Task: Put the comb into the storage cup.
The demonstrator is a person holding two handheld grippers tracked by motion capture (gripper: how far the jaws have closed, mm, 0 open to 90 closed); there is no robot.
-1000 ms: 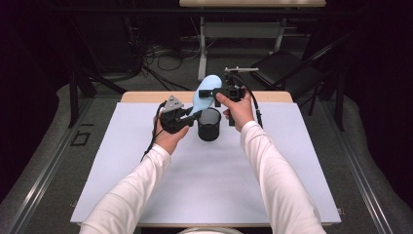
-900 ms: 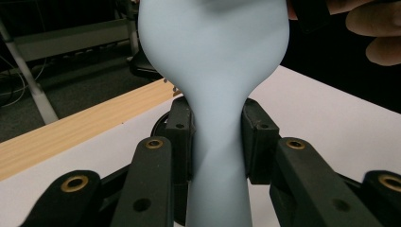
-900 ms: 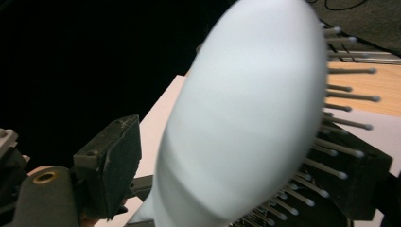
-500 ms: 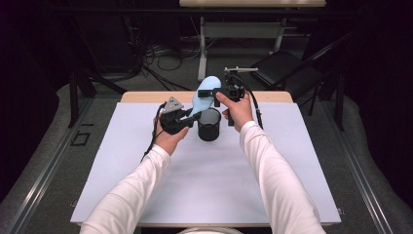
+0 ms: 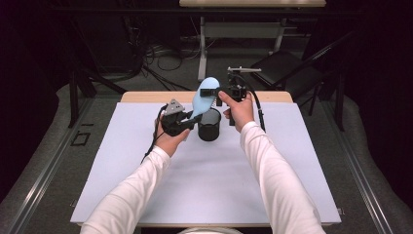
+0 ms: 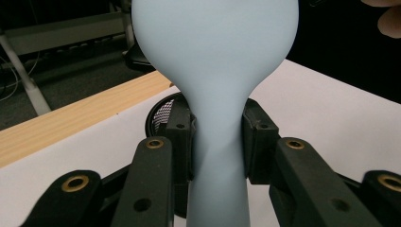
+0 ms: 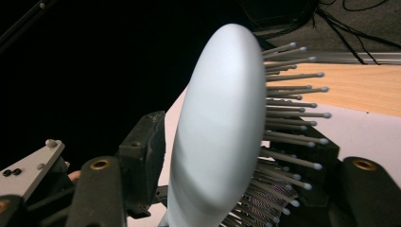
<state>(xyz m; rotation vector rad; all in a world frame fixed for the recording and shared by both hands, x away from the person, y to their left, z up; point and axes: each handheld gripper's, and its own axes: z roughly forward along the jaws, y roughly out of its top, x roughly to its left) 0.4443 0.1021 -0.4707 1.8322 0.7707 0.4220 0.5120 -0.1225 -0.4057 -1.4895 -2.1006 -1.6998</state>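
A light blue hairbrush stands tilted with its handle down in a black mesh cup. My left gripper is shut on the narrow handle, one pad pressing on each side, and the cup's rim shows just behind. My right gripper reaches in from the right at the brush head. Its jaws have just been closing: one pad lies against the smooth back, the other meets the bristle tips.
A white mat covers the table, with a wooden strip along the far edge. Beyond it a folding chair and cables lie on the dark floor.
The right gripper's jaws have closed in on the brush head. Both hands, the brush and the cup stayed where they were.
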